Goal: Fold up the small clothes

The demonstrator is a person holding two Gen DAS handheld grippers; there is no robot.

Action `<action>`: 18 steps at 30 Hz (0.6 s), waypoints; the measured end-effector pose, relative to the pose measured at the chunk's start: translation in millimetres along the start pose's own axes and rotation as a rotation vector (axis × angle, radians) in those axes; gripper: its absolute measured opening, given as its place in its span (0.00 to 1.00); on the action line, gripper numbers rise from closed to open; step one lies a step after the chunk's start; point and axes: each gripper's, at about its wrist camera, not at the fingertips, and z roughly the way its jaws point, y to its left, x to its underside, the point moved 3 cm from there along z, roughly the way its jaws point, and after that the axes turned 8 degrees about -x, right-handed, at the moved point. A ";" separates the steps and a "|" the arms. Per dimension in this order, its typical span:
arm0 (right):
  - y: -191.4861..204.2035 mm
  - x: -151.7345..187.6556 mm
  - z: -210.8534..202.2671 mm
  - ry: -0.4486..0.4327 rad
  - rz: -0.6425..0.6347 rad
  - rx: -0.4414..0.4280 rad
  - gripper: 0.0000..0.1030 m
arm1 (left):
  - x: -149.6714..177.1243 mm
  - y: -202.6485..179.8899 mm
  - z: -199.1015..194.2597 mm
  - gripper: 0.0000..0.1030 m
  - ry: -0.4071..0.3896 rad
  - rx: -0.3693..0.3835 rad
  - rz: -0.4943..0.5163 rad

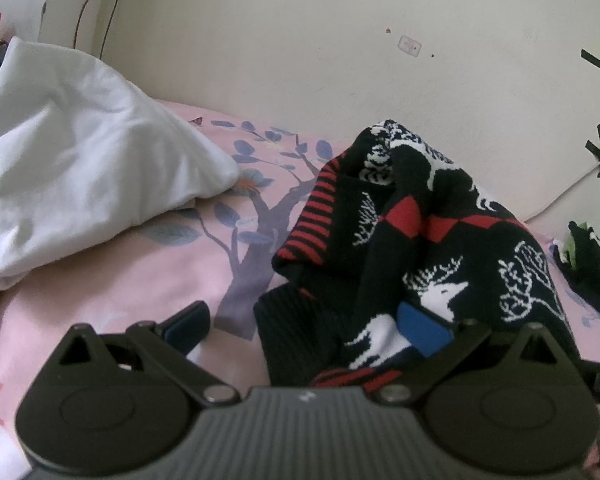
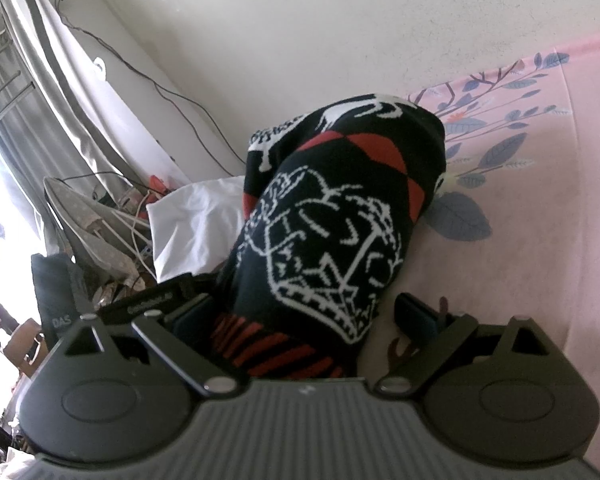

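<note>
A small black knit sweater [image 1: 420, 240] with white deer and tree patterns and red diamonds lies bunched on the pink bed sheet [image 1: 120, 280]. My left gripper [image 1: 304, 326] is open; its right blue pad [image 1: 422, 330] rests against the sweater's hem and its left finger [image 1: 190, 322] is over the bare sheet. In the right wrist view the same sweater [image 2: 340, 220] rises in a heap between my open right gripper [image 2: 304, 320] fingers, its red-striped hem [image 2: 276, 348] close to the gripper body.
A folded white garment [image 1: 72, 168] lies on the sheet at the left, by the cream wall [image 1: 300, 40]. Dark green-black clothes [image 1: 592, 264] sit at the right edge. The right wrist view shows an ironing board [image 2: 88, 224], cables and a curtained window [image 2: 4, 100] beside the bed.
</note>
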 end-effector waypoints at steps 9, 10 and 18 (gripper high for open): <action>0.6 1.0 0.6 -0.001 -0.006 0.001 0.88 | -0.8 -0.8 0.5 1.00 0.011 0.010 0.004; 0.4 1.1 0.5 -0.001 -0.006 0.001 0.88 | -1.0 -0.5 0.6 1.00 0.013 0.013 0.006; 0.7 2.6 -5.3 -0.021 0.006 0.015 0.88 | 0.8 7.0 -7.2 1.00 0.000 0.047 -0.027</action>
